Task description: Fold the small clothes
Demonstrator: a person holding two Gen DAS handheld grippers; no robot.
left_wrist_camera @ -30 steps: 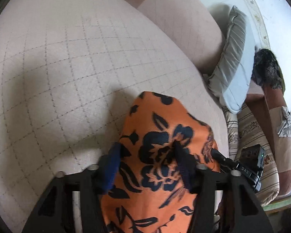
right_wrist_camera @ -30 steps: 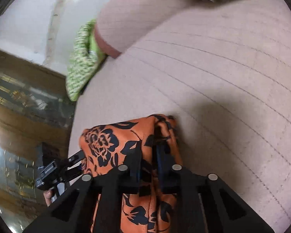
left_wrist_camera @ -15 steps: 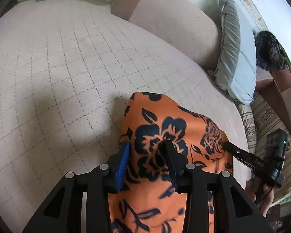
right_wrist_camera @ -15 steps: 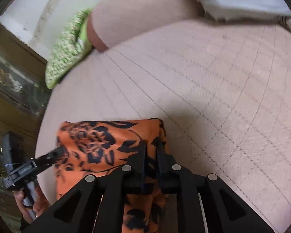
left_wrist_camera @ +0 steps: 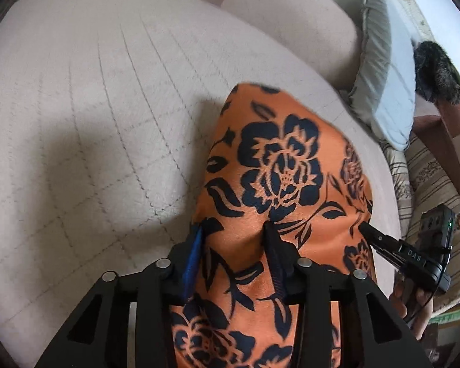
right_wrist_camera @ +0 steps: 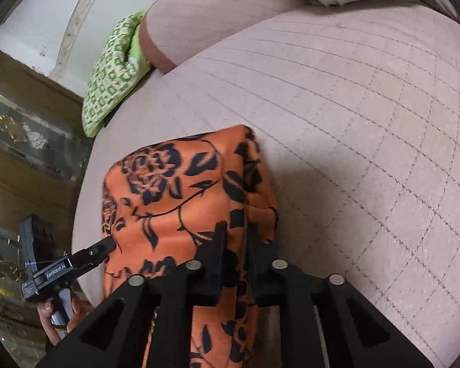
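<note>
Both claws have the same piece of clothing, an orange cloth with a black flower print (left_wrist_camera: 279, 178), held up just over the near edge of a beige quilted sofa seat (left_wrist_camera: 101, 116).

The left claw (left_wrist_camera: 234, 236) is about half spread, with a fold of the cloth bunched between its fingers; its jaws are opening a touch, but the pads look like they're still pressing on the fabric. The blue pad on its left finger (left_wrist_camera: 194, 254) sits right at the cloth's left edge.

The right claw (right_wrist_camera: 234, 236) is pinched down narrow on the cloth's right edge, jaws closing, only a thin strip of fabric between them.

Past the cloth, a grey cushion (left_wrist_camera: 383, 76) leans against the backrest on the far right, and a green patterned pillow (right_wrist_camera: 113, 73) sits at the far left end.
</note>
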